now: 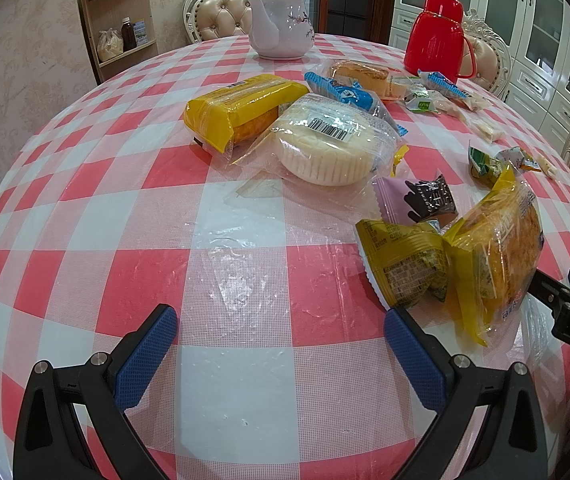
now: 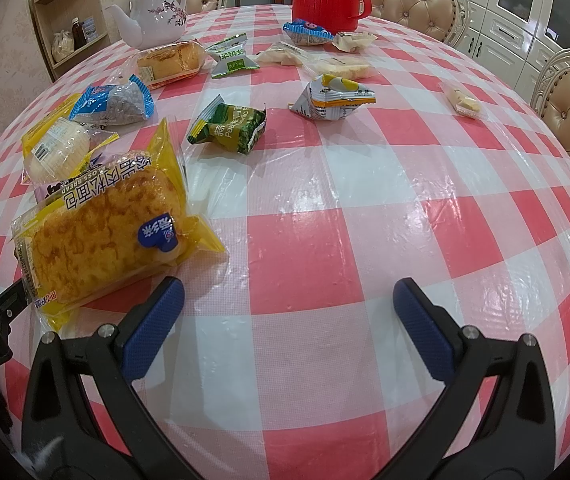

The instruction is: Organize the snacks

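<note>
A round table (image 1: 245,380) under a red-and-white checked cloth fills both views, with padded chairs (image 2: 417,0) around its far side. At the far edge stand a white teapot (image 1: 281,26) with a flower print and, to its right, a red flask (image 1: 437,40). Snacks are scattered over the cloth. The biggest near one is a bread bun in a yellow wrapper (image 2: 101,232), lying at the near left of the right wrist view, just beside the left finger of the right gripper (image 2: 289,316) but not between its fingers; the same bun shows at the right of the left wrist view, propped against a small gold packet (image 1: 405,264). Farther off on the left lie a long yellow cake pack (image 1: 241,108) and a round white cake in clear wrap (image 1: 325,148), touching each other. Beyond them sit a sliced cake in clear wrap (image 2: 169,62) and a blue packet (image 2: 113,104). Towards the middle lie a green packet (image 2: 233,126) and, to its right, a silver and yellow packet (image 2: 333,98), well apart. Both the left gripper (image 1: 281,352) and the right gripper hang over bare cloth with jaws spread wide, holding nothing.
</note>
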Demonstrator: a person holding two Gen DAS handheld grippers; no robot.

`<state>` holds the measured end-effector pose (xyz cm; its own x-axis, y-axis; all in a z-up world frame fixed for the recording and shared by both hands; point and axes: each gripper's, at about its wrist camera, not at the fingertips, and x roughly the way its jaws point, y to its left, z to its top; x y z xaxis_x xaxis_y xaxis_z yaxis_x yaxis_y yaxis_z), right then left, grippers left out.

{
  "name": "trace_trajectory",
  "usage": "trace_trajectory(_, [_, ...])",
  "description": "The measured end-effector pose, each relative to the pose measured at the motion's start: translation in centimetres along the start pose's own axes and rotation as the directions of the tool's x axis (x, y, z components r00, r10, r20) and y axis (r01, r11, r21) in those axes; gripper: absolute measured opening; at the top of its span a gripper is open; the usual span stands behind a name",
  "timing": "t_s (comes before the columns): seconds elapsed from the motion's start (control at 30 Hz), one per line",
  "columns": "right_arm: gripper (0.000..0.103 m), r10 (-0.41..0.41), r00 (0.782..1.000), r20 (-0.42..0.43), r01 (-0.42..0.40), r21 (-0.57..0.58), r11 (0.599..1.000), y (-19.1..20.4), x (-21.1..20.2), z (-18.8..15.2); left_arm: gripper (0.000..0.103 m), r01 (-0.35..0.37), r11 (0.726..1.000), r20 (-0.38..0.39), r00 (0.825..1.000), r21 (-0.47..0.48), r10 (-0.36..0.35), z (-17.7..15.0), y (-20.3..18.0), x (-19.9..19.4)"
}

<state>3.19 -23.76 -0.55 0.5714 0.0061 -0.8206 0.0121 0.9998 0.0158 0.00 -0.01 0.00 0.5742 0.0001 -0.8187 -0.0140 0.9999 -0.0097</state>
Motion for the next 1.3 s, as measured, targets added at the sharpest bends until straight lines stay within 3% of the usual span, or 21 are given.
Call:
trace_trajectory(0.23, [0.103, 0.014, 0.999, -0.029, -0.015, -0.022, 1.0, -0.1, 0.0, 0.2, 0.103, 0.012, 1.0, -0.036, 0.999, 0.006, -0.012, -0.3, 0.0, -0.3])
trace_trajectory(0.37, [0.103, 0.097, 0.993, -0.067, -0.105, -0.123, 0.987, -0.1, -0.3, -0.4, 0.102, 0.11, 0.994, 0.049, 0.993, -0.01, -0.11, -1.3, 0.3, -2.7])
trace_trajectory(0.47, [0.103, 0.169, 0.984, -0.062, -0.175, -0.111, 0.978, -1.7, -1.3, -0.9, 0.102, 0.071, 0.984, 0.154, 0.983, 0.166, -0.097, -1.0, -2.6, -5.3])
trace_trajectory(0.57, [0.103, 0.287, 0.958, -0.022, -0.287, -0.035, 0.957, -5.0, -2.3, -1.4, 0.102, 0.069, 0.924, 0.18, 0.973, 0.376, -0.146, 0.0, -7.0, -6.2])
trace_trajectory(0.63, [0.103, 0.309, 0.951, 0.01, -0.309, 0.014, 0.951, -7.5, -2.8, -1.6, 0.102, 0.067, 0.861, 0.158, 0.973, 0.505, -0.168, 1.0, -10.2, -5.1])
trace_trajectory(0.7, [0.103, 0.316, 0.948, 0.043, -0.318, 0.063, 0.946, -9.8, -3.0, -1.8, 0.101, 0.033, 0.815, 0.155, 0.977, 0.579, -0.149, 1.8, -12.3, -3.7])
trace_trajectory(0.77, [0.103, 0.311, 0.947, 0.076, -0.318, 0.111, 0.941, -12.2, -3.6, -2.0, 0.086, 0.026, 0.765, 0.132, 0.981, 0.644, -0.144, 2.6, -13.8, -1.9])
trace_trajectory(0.83, [0.103, 0.308, 0.945, 0.114, -0.321, 0.125, 0.939, -13.9, -4.1, -1.7, 0.07, 0.082, 0.722, 0.059, 0.984, 0.687, -0.168, 2.7, -14.7, -0.5])
trace_trajectory(0.93, [0.103, 0.269, 0.95, 0.159, -0.294, 0.167, 0.941, -16.9, -4.7, -0.9, 0.064, 0.092, 0.678, 0.044, 0.983, 0.729, -0.18, 2.0, -15.5, -0.1])
trace_trajectory(1.0, [0.103, 0.248, 0.952, 0.177, -0.283, 0.212, 0.935, -19.5, -3.6, 0.8, 0.063, 0.096, 0.684, 0.047, 0.981, 0.724, -0.187, 1.8, -15.8, -0.4])
trace_trajectory(1.07, [0.103, 0.19, 0.969, 0.16, -0.226, 0.25, 0.941, -21.3, -1.8, 3.1, 0.052, 0.08, 0.708, 0.072, 0.98, 0.701, -0.183, 1.6, -15.8, -0.5])
trace_trajectory(1.13, [0.103, 0.129, 0.981, 0.146, -0.165, 0.264, 0.95, -22.8, 0.5, 5.8, 0.051, 0.115, 0.753, 0.073, 0.974, 0.648, -0.212, 1.5, -15.6, -0.9])
trace_trajectory(1.23, [0.099, 0.099, 0.988, 0.122, -0.132, 0.308, 0.942, -24.9, 3.4, 8.7, 0.05, 0.258, 0.837, 0.051, 0.946, 0.482, -0.321, 1.6, -14.6, -1.7])
trace_trajectory(1.3, [0.096, 0.109, 0.988, 0.112, -0.141, 0.331, 0.933, -25.7, 5.3, 10.7, 0.05, 0.283, 0.86, 0.055, 0.94, 0.424, -0.337, 1.3, -14.4, -2.1])
